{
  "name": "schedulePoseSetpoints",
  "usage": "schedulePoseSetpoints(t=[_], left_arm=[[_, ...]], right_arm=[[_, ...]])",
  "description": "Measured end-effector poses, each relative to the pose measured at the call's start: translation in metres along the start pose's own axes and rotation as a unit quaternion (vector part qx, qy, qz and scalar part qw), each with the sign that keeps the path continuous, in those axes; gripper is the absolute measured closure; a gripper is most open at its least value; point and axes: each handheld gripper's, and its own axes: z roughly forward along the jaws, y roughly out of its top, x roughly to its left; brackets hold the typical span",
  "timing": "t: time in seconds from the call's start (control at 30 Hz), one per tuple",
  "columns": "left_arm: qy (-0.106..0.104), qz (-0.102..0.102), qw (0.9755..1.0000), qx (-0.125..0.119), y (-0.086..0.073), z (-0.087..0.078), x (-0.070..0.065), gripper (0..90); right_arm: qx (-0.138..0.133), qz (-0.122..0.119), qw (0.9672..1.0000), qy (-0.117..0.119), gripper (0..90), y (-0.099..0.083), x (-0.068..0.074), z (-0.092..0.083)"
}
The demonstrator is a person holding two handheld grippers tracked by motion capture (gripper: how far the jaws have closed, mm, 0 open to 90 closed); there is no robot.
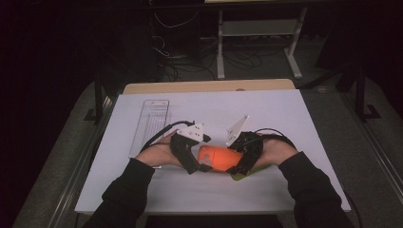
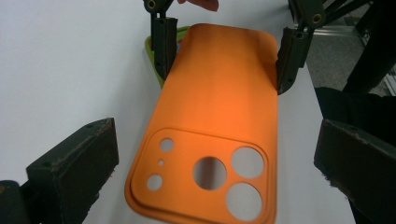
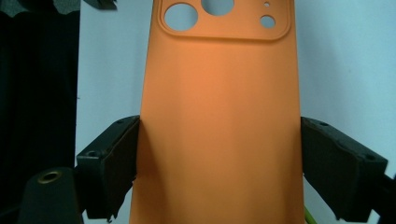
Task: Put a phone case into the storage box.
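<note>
While the orange phone case point(image 1: 216, 157) is held above the white table point(image 1: 285, 118) between both tools, its plain end is clamped across the width by the right gripper point(image 3: 219, 158). The left gripper point(image 2: 215, 163) is spread wide around the camera-cutout end, pads clear. A green item point(image 2: 152, 51) is seen beneath.

Dim lab: white-topped table point(image 1: 266, 107), floor cables point(image 1: 190, 66), metal frame stand point(image 1: 259, 28).
</note>
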Motion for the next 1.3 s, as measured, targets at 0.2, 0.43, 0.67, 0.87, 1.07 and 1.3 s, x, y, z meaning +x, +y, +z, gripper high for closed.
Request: schedulePoseSetpoints(t=[0.2, 0.43, 0.67, 0.87, 1.07, 1.3], left_arm=[[-0.011, 0.006, 0.9997, 0.02, -0.001, 0.008, -0.003, 0.0], [-0.02, 0.013, 0.9988, 0.043, -0.002, 0.012, -0.004, 0.0], [-0.026, 0.011, 0.9986, 0.044, -0.003, 0.014, -0.006, 2.7], [-0.03, 0.016, 0.9985, 0.044, -0.003, 0.015, -0.006, 6.8], [-0.031, 0.015, 0.9985, 0.042, -0.003, 0.014, -0.006, 11.8], [-0.037, 0.017, 0.9981, 0.045, -0.004, 0.013, -0.005, 14.2]], right_arm=[[-0.003, -0.015, 0.9999, 0.002, 15.1, 0.007, 0.006, -0.001], [-0.004, -0.02, 0.9998, 0.004, 15.1, 0.012, 0.011, -0.003], [-0.006, -0.028, 0.9996, 0.001, 15.1, 0.013, 0.011, -0.004], [-0.008, -0.028, 0.9996, 0.002, 15.1, 0.013, 0.011, -0.005], [-0.01, -0.032, 0.9995, 0.003, 15.1, 0.013, 0.012, -0.005], [-0.009, -0.034, 0.9994, 0.003, 15.0, 0.013, 0.013, -0.004]])
